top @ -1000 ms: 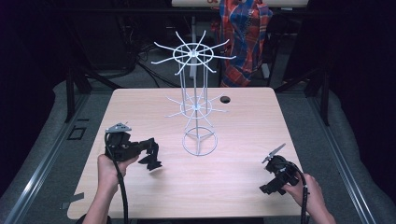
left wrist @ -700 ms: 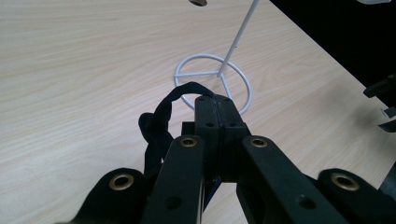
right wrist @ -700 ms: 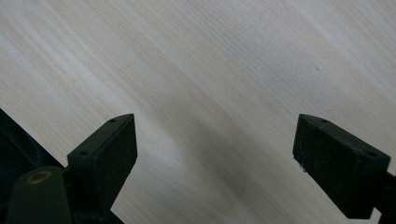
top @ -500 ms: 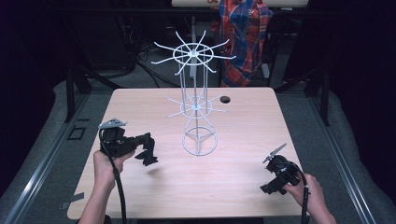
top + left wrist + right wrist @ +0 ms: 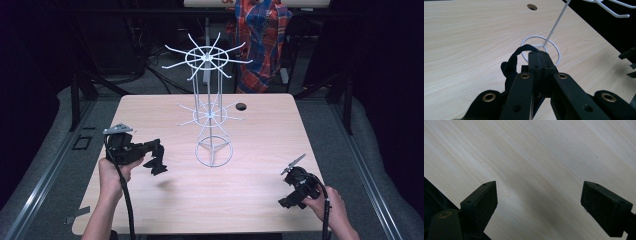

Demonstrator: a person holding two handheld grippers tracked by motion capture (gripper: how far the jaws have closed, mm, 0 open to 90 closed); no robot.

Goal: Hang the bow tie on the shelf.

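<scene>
One dark strap (image 5: 512,63) is pinched between the closed jaws of the left gripper (image 5: 155,159), held above the table (image 5: 250,200) left of the white wire rack (image 5: 210,117). Its loop is seen arching up and over the jaw tips (toward the rack's base ring), with the rest hanging below; its long axis cannot be told exactly. The right gripper (image 5: 539,202) is held with jaws wide apart over bare wood.

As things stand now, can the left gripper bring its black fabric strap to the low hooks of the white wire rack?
Probably yes. The left gripper, shut on the black fabric strap, faces the white wire rack with only bare table between them.
</scene>
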